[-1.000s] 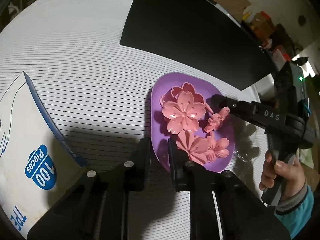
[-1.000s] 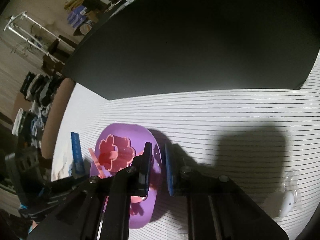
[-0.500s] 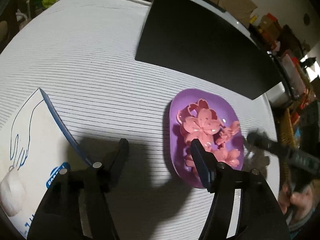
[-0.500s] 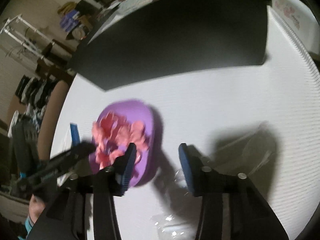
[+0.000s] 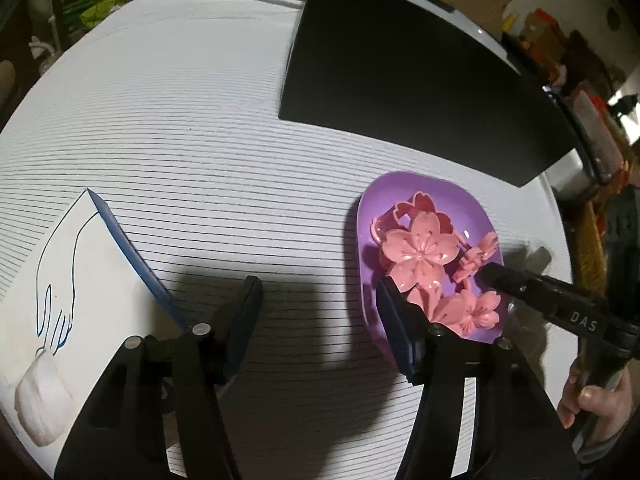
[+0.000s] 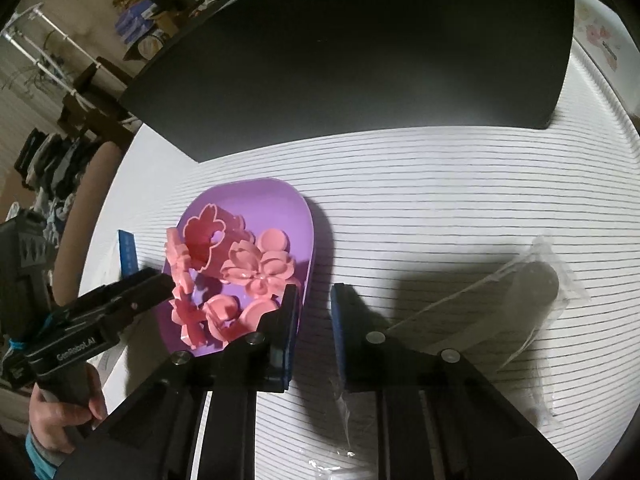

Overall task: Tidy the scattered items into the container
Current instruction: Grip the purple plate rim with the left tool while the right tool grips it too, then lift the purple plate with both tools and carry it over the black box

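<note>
Glossy pink flower-shaped moulds point(image 5: 420, 246) fill smooth purple oval dish point(image 5: 400, 188) on ribbed cloth point(image 5: 200, 140).

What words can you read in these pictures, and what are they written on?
"DAS": on the right gripper, seen from the left wrist.
"GenRobot.AI": on the left gripper, seen from the right wrist.
The white box shows only a blue hand drawing, no readable words.

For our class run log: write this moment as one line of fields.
pink flower pieces: in purple tray | left gripper: closing, nothing between | right gripper: closing, nothing between | clear bag: on table
</note>
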Demonstrator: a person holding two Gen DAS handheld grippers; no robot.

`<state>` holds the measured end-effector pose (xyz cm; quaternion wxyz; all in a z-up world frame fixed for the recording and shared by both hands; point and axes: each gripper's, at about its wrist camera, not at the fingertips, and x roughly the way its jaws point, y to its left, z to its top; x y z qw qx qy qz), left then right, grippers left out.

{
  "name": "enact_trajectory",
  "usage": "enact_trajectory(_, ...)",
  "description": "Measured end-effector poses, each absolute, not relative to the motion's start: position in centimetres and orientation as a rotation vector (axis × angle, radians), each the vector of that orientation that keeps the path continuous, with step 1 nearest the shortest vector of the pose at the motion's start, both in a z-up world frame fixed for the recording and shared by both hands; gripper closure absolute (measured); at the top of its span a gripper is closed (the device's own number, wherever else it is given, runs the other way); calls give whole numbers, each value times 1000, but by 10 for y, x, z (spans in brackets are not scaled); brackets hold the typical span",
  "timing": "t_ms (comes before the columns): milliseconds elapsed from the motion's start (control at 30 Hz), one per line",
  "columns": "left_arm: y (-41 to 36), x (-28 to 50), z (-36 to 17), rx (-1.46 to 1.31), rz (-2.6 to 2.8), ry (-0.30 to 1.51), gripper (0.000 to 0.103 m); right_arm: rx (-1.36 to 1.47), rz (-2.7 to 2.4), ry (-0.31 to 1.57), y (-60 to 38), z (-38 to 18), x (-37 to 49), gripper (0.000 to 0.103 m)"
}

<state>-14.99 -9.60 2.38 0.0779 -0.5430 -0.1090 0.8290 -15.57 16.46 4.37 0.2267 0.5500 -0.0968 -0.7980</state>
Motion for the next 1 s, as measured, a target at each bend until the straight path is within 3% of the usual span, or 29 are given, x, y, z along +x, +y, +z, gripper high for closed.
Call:
enact_trajectory(67, -91, -150, 24, -1626, 2473, -295, 49, 1512, -2201, -272, 165, 43, -155, 88)
enact_trajectory(133, -86, -149, 23, -1622, 2461, -265, 62, 1509, -2200, -275, 165, 43, -155, 87)
enact_trajectory(267, -76, -148, 22, -1610, 2490, -175, 63, 1498, -2201, -265, 161, 44, -155, 86)
enact_trajectory(433, -69, -147, 21, -1581, 2455, -194, 66, 1485, -2197, -283, 159, 43, -156, 86)
enact_trajectory(467, -66, -147, 20, -1576, 2462, -173, 74, 1481, -2196, -290, 159, 43, -156, 86)
enact_trajectory(500, -64, -147, 20, -1574, 2457, -167, 98, 1474, -2189, -308, 159, 43, -156, 86)
enact_trajectory(1000, -79, -150, 26, -1586, 2388, -324, 98, 1477, -2147, -384, 157, 51, -163, 86)
